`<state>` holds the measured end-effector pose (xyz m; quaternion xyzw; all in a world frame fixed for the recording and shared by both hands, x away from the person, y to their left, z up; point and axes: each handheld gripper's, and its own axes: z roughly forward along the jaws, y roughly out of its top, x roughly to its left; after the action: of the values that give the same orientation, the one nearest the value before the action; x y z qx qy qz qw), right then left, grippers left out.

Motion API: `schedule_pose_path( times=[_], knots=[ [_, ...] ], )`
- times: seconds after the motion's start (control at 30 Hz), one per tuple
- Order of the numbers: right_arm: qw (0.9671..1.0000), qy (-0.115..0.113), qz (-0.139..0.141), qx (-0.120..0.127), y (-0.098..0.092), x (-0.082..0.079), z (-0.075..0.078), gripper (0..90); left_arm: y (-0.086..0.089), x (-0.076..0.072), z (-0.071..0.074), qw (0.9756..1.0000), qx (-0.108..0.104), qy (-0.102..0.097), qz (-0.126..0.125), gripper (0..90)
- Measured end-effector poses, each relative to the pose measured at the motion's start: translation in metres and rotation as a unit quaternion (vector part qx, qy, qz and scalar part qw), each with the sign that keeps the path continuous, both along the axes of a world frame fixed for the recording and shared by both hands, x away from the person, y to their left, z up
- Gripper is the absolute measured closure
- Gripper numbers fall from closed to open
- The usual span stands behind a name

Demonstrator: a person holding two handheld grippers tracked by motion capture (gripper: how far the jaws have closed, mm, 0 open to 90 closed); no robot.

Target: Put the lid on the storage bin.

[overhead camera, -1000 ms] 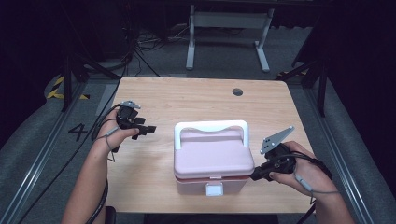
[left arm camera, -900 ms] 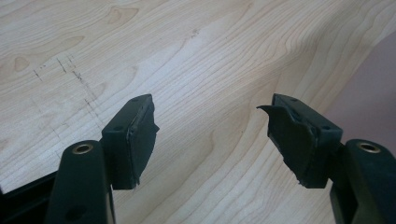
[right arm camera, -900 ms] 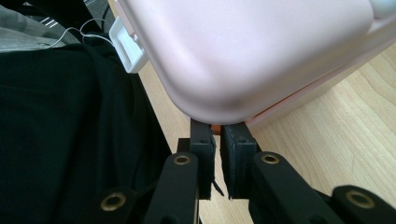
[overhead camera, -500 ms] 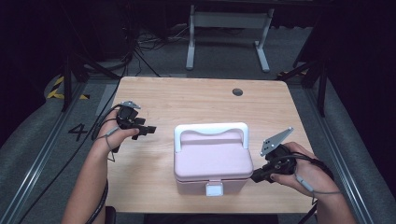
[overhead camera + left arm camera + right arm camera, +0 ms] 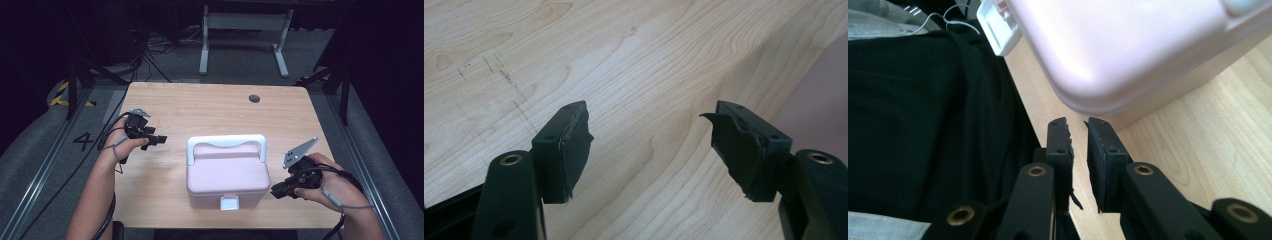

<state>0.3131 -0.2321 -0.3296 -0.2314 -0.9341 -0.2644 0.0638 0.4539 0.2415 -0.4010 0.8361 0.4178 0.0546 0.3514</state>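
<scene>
A pink box [image 5: 225,172] with a white handle [image 5: 226,142] and a white front latch [image 5: 229,202] sits closed in the middle of the wooden table [image 5: 200,105]. My left gripper [image 5: 159,141] hovers to the left of the box, apart from it. Its jaws stand wide open over bare wood [image 5: 651,140]. My right gripper [image 5: 276,191] is at the box's front right corner, close to the table's near edge. Its jaws [image 5: 1078,132] have just been opening and now stand a narrow gap apart with nothing between them. They point past the box's rounded corner [image 5: 1128,45].
A small dark round grommet [image 5: 254,98] lies in the tabletop at the back right. A white metal frame [image 5: 245,22] and cables [image 5: 150,50] are on the floor behind the table. The person's dark clothing [image 5: 923,125] lies just beyond the table's front edge.
</scene>
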Motion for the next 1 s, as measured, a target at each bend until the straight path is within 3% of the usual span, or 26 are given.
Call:
schedule_pose_path(
  times=[0.1,0.23,0.43,0.53,0.6,0.7,0.77,0.8,0.87,1.0],
  knots=[
    [0.9998,-0.012,-0.002,0.014,-0.003,0.001,0.005,78.6,0.003,-0.003,0.001,1.0,0.001,-0.003,0.002,32.0],
    [0.9979,-0.041,-0.008,0.049,-0.007,0.006,0.014,73.1,0.01,-0.011,0.0,0.9999,-0.001,-0.002,0.013,31.7],
    [0.99,-0.078,-0.048,0.108,-0.017,0.026,0.022,65.6,0.025,-0.024,0.0,0.9994,0.0,-0.006,0.033,31.4],
    [0.988,-0.087,-0.056,0.115,-0.019,0.034,0.023,62.8,0.03,-0.03,-0.001,0.9991,0.0,-0.007,0.043,31.3],
    [0.9846,-0.109,-0.066,0.12,-0.021,0.047,0.023,56.3,0.037,-0.037,-0.002,0.9988,0.003,-0.007,0.049,31.3],
    [0.9832,-0.118,-0.069,0.121,-0.021,0.057,0.02,52.2,0.042,-0.043,-0.002,0.9984,0.003,-0.009,0.056,31.2],
    [0.9804,-0.13,-0.08,0.125,-0.022,0.066,0.017,47.5,0.045,-0.047,-0.001,0.998,0.002,-0.009,0.062,31.2],
    [0.9779,-0.147,-0.092,0.117,-0.025,0.076,0.014,46.2,0.048,-0.05,-0.001,0.9979,0.0,-0.013,0.064,31.2],
    [0.9771,-0.151,-0.097,0.113,-0.027,0.079,0.012,45.8,0.048,-0.051,-0.001,0.9976,0.0,-0.014,0.067,31.2],
    [0.9718,-0.162,-0.127,0.115,-0.037,0.096,0.005,42.9,0.052,-0.054,-0.003,0.9976,0.002,-0.015,0.068,31.2]
  ],
)
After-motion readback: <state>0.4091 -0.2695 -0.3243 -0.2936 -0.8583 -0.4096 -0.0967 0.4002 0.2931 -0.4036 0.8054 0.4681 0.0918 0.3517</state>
